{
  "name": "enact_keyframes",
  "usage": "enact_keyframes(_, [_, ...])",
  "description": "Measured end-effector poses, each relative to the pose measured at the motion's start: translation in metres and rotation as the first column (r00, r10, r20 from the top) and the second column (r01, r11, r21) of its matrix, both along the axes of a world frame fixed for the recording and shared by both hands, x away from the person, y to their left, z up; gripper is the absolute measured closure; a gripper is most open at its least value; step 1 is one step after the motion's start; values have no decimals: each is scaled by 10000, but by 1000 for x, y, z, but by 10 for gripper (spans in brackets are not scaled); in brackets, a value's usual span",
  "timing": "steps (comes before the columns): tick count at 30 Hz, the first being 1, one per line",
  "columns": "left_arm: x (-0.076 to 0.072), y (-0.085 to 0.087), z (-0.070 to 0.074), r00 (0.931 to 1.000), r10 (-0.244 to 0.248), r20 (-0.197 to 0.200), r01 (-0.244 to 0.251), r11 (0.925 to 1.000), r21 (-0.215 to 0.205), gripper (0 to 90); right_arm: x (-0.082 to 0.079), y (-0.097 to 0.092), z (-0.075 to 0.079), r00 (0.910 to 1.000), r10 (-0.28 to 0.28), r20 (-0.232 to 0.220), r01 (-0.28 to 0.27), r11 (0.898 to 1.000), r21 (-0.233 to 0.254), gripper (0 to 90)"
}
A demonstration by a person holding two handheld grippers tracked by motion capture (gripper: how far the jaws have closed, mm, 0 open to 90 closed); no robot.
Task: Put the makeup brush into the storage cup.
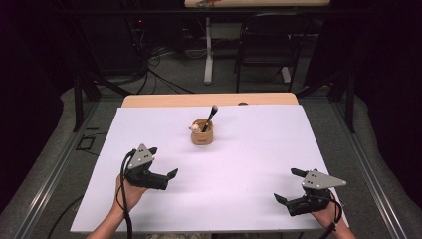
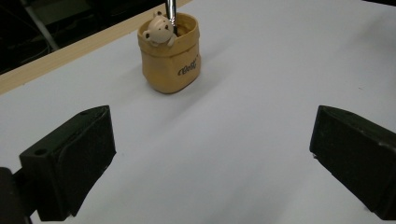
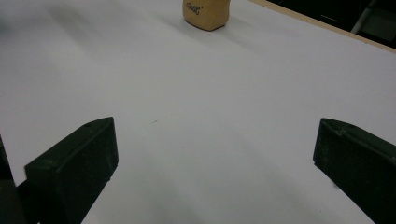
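Two hand-held grippers hover low over a white surface [image 1: 259, 149], nearest the viewer. The left gripper [image 1: 161, 169] has its fingers [image 2: 70, 158] spread wide apart with nothing between them. The right gripper [image 1: 291, 186] is the same: fingers [image 3: 74, 163] well apart, empty.

Ahead of both sets of fingers, well apart from them and closer to the left pair, stands a small tan cup [image 1: 202, 132]. A little bear figure [image 2: 159, 29] peeks over its rim, and a brush [image 1: 210, 116] stands tilted inside it, leaning on the rim.

The likely risk is tipping. The cup looks light and the brush leans, so a finger that nudges the rim or pulls the brush sideways could knock the cup over. A loose hold on the thin handle could let it slip.

Nothing lies between the fingers and the cup. Beyond the surface's wooden far edge [image 1: 209, 99] are a dark chair [image 1: 268, 45], a table leg and floor cables, well out of the way.
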State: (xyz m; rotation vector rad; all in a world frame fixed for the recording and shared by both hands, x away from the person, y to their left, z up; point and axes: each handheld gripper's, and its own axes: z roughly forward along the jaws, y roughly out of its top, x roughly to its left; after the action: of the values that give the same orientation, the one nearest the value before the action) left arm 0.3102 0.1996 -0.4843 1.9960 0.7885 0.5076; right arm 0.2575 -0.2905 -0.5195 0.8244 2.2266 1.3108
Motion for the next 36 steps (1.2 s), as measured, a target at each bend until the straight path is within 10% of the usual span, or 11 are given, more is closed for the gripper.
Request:
enact_keyframes(19, [-37, 39, -15, 9949, 426, 914, -295, 9897, -1399, 1, -2, 1, 1, 10000, 49, 62, -49, 10000, 8, 0])
enact_keyframes(36, [-50, 56, -30, 9954, 212, 930, -86, 9909, -1343, 0, -2, 2, 0, 9999, 123, 91, -122, 9999, -20, 0])
